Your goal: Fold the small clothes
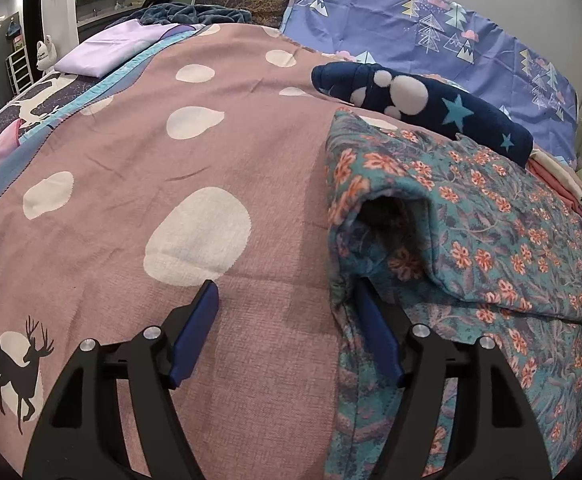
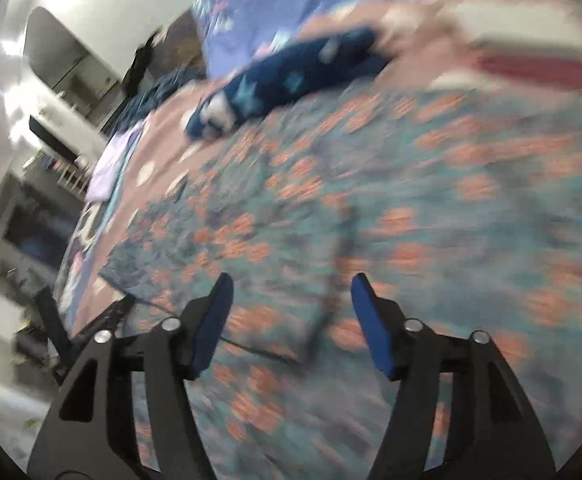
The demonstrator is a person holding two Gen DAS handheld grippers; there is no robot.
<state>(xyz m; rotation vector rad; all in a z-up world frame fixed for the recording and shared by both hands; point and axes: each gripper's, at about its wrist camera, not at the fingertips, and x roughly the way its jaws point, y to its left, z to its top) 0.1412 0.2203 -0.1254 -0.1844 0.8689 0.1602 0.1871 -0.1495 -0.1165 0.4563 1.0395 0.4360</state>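
A teal garment with orange flowers (image 1: pixel 471 220) lies on the bed with one part folded over itself, leaving a dark hollow at the fold. My left gripper (image 1: pixel 286 286) is open at the garment's left edge. Its right finger (image 1: pixel 375 328) is over the hem and its left finger over the bare bed cover, and nothing is pinched. In the blurred right wrist view, my right gripper (image 2: pixel 291 278) hovers open above the floral garment (image 2: pixel 371 200) with nothing gripped between its pads.
The bed has a pink cover with white dots (image 1: pixel 131 160). A folded navy garment with stars (image 1: pixel 411 100) lies behind the floral one. A lilac folded cloth (image 1: pixel 99 56) is at the far left. Pink and white folded pieces (image 1: pixel 563 188) sit at the right edge.
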